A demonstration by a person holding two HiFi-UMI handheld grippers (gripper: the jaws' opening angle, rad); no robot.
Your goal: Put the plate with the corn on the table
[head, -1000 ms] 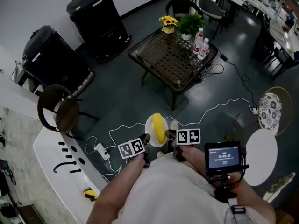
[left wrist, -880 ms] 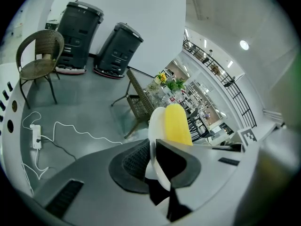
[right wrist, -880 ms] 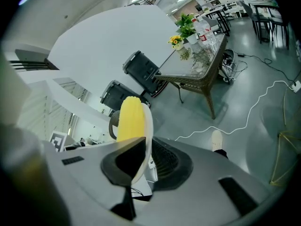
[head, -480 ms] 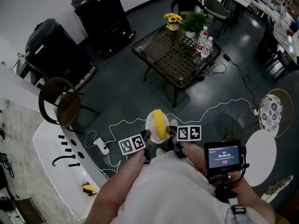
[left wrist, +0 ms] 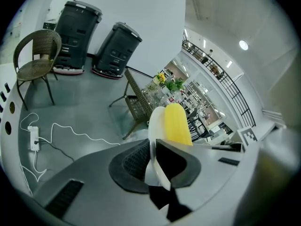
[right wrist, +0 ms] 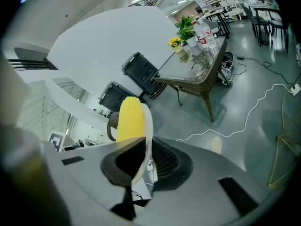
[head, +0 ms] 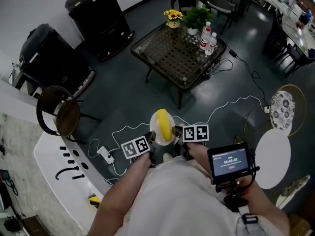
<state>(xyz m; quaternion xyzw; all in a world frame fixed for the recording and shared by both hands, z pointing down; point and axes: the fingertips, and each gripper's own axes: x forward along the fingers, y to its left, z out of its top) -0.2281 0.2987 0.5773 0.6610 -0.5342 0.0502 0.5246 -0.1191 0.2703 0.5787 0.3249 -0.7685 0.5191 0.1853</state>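
Progress is slight: left tool (left wrist: 154,161) and right tool (right wrist: 141,161), both clamped on the round white plate (head: 156,127) bearing the yellow corn cob (head: 164,125), have brought it nearer the glass-topped wicker desk (head: 167,58), still well apart.

Between my left gripper (head: 153,143) and right gripper (head: 176,132), both with black-and-white square markers, I see yellow corn (head: 164,125) on a white plate (head: 154,124). Ahead of them, the table (head: 172,58) has a dark lattice weave; yellow flowers (head: 173,15) top it.
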